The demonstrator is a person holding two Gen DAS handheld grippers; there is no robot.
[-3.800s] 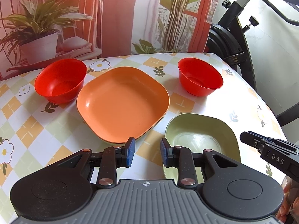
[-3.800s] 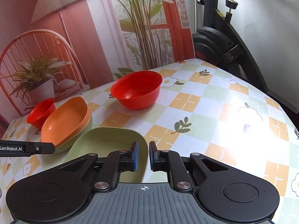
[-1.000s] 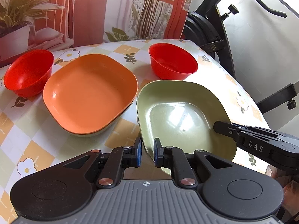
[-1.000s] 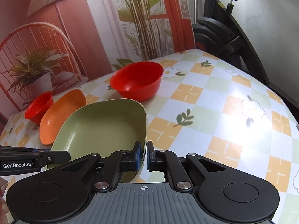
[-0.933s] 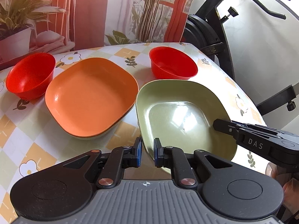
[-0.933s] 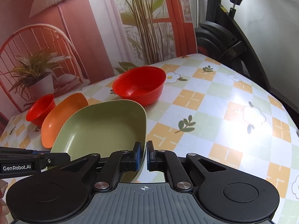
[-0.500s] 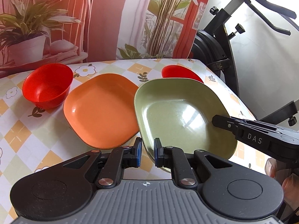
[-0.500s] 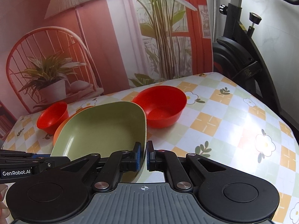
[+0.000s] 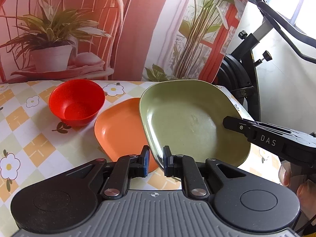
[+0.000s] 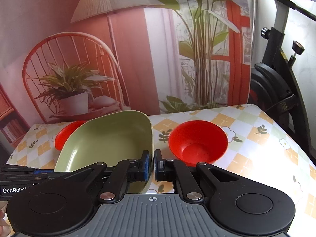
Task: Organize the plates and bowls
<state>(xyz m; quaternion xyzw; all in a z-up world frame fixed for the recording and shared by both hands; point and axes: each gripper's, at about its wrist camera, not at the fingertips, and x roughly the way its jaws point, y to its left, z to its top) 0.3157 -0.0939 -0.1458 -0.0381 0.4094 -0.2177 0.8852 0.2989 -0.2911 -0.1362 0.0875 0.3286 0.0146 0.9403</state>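
Observation:
A green square plate [image 9: 185, 118] hangs tilted above the table, lapping over the right part of the orange plate [image 9: 118, 126]. My left gripper [image 9: 156, 157] is shut on its near rim. My right gripper [image 10: 153, 164] is shut on its right rim and also reaches in from the right in the left wrist view [image 9: 227, 122]. The green plate [image 10: 110, 140] fills the middle left of the right wrist view. One red bowl [image 9: 77, 102] stands left of the orange plate. A second red bowl [image 10: 197, 142] stands to the right of the green plate. The left bowl [image 10: 65, 134] is half hidden behind it.
The table [image 10: 256, 148] wears a checked cloth with flowers. A black exercise bike [image 10: 276, 90] stands off its right side. A printed backdrop [image 10: 98, 59] of a chair and plants hangs behind. A person's fingers [image 9: 290, 179] hold the right tool.
Both grippers have lifted the green plate off the table and carried it left, so it now overlaps the orange plate. Both views have risen and tilted up.

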